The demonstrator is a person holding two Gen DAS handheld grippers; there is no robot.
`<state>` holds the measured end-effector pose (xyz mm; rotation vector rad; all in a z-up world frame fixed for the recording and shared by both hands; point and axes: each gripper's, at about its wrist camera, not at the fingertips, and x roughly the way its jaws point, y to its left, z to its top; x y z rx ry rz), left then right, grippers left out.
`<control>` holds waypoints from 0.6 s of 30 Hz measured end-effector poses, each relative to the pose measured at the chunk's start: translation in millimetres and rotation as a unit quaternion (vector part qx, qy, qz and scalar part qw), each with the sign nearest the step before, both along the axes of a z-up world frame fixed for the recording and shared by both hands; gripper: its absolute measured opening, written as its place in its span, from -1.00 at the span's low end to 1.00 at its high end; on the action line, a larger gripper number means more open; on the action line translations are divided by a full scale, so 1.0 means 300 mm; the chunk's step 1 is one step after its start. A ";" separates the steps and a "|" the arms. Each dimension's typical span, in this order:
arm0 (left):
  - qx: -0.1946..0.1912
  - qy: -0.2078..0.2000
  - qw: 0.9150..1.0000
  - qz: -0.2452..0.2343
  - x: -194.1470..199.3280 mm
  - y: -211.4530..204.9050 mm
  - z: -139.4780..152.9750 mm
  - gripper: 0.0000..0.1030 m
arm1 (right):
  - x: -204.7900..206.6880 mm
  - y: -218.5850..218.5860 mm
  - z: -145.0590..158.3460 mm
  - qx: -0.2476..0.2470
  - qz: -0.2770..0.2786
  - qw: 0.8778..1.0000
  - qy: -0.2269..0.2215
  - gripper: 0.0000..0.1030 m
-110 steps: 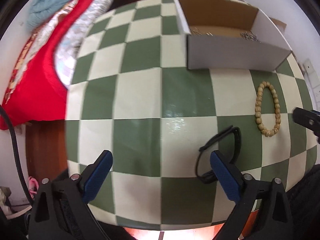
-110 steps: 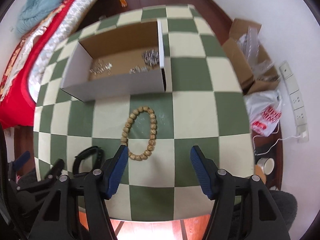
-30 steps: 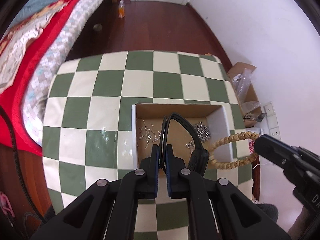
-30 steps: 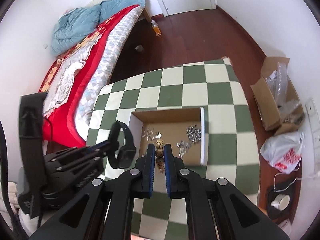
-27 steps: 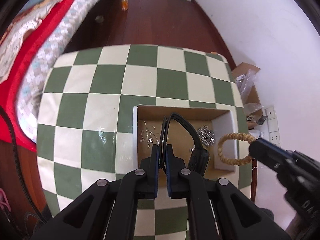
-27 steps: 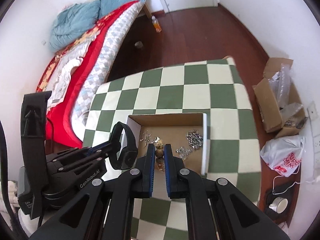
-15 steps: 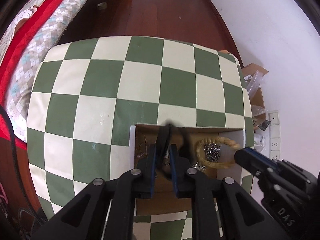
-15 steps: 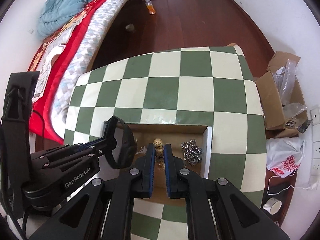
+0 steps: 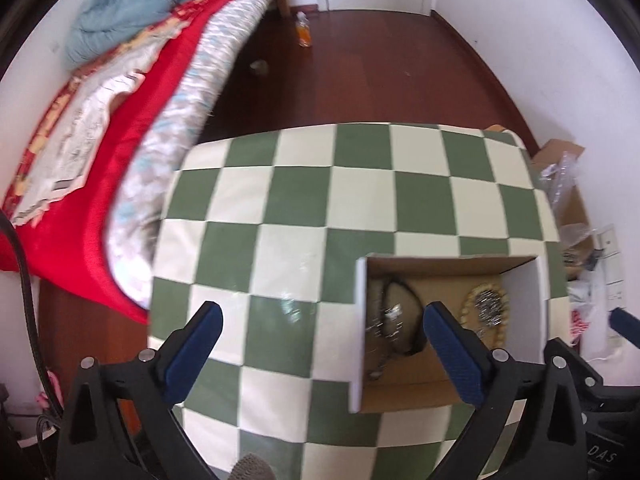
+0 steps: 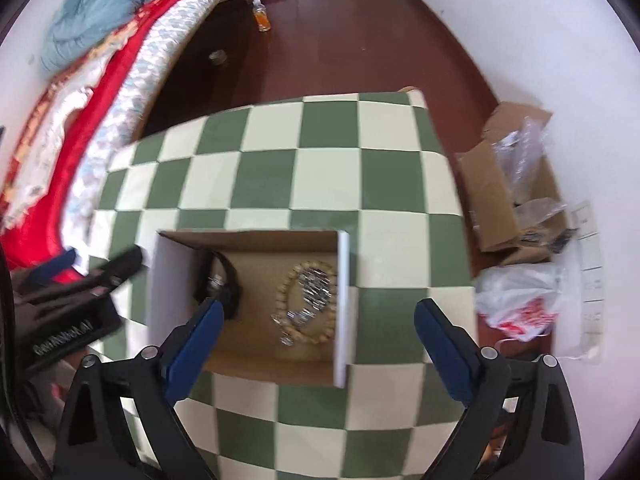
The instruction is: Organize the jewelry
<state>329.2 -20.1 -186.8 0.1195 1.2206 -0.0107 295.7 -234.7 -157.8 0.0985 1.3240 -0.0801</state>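
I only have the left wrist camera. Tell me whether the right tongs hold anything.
Observer: Nothing. The right tongs are opening, with bare pads, above the box.
Operator: Describe the beaded bracelet's whole loop; a finger of my tongs blocks part of it.
Observer: The beaded bracelet lies flat on the box floor, looped around most of the silver chains.
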 end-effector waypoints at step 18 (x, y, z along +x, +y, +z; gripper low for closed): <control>-0.006 -0.043 0.999 0.025 -0.303 0.080 0.098 0.99 | -0.252 0.053 0.029 -0.032 -0.006 0.999 -0.020 1.00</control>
